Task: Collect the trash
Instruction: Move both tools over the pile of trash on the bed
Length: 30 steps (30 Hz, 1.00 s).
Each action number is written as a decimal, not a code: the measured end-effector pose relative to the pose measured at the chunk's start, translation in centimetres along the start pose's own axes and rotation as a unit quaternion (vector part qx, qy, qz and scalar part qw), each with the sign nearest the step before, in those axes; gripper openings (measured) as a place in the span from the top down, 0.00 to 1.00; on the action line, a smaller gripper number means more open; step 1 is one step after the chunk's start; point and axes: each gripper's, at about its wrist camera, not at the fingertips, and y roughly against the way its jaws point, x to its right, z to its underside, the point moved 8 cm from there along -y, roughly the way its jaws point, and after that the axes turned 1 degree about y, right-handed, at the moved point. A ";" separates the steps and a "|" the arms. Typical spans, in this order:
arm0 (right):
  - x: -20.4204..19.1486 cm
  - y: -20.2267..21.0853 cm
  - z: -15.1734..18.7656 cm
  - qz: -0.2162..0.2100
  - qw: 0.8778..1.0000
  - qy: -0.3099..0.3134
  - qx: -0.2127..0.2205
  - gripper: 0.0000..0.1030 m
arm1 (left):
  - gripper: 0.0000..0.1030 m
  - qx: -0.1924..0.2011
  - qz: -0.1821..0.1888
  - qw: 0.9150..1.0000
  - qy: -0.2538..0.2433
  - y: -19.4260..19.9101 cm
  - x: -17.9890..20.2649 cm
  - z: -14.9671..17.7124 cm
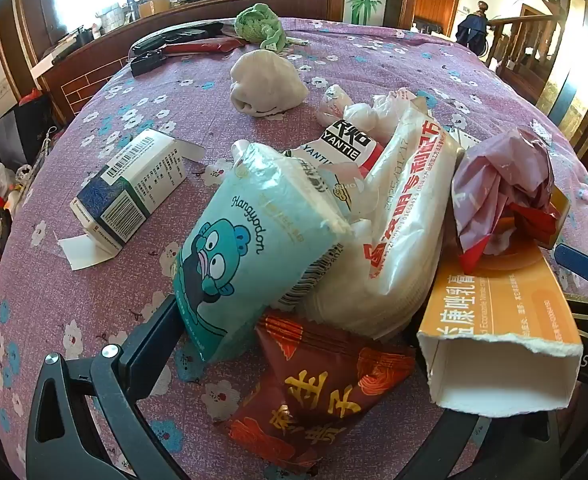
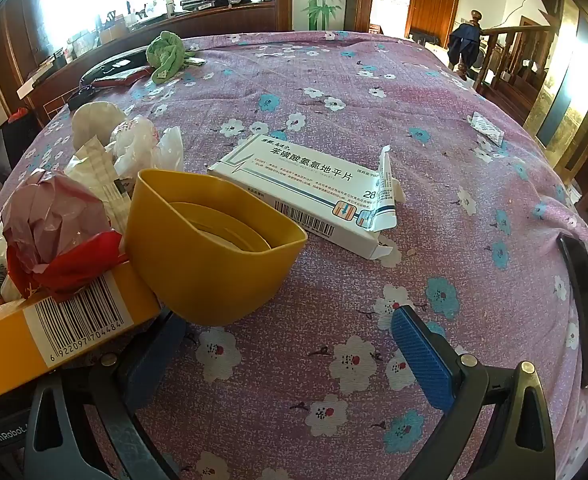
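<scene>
The heap of crumpled wrappers and boxes [image 1: 373,216] lies on the purple flowered tabletop [image 2: 413,92], the yellow plastic cup [image 2: 210,240] just beside it. The left tongs [image 1: 294,320] and right tongs [image 2: 294,344] both stand spread, holding nothing.

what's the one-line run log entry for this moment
left gripper: open over trash pile | right gripper: open, empty | yellow cup: untouched

Your left gripper [image 1: 333,312] tilts steeply down, jaws spread as wide as they go, pads pressing nothing. Your right gripper [image 2: 286,344] is pitched down the same, jaws fully apart, blue pad [image 2: 421,360] bare, nothing gripped between its fingers.
</scene>
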 end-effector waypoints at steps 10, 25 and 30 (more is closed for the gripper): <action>0.5 4.5 2.9 -0.069 0.997 0.032 -0.024 0.00 | 0.00 0.044 0.010 0.998 -0.042 6.7 -2.1 3.3; -4.5 19.0 5.8 -0.081 0.972 0.071 0.208 0.00 | 0.00 0.254 -0.077 0.964 0.015 17.8 -7.6 6.8; -6.7 17.5 6.9 -0.077 0.976 0.086 0.184 0.00 | 0.00 0.257 -0.089 0.962 0.037 17.6 -9.2 8.4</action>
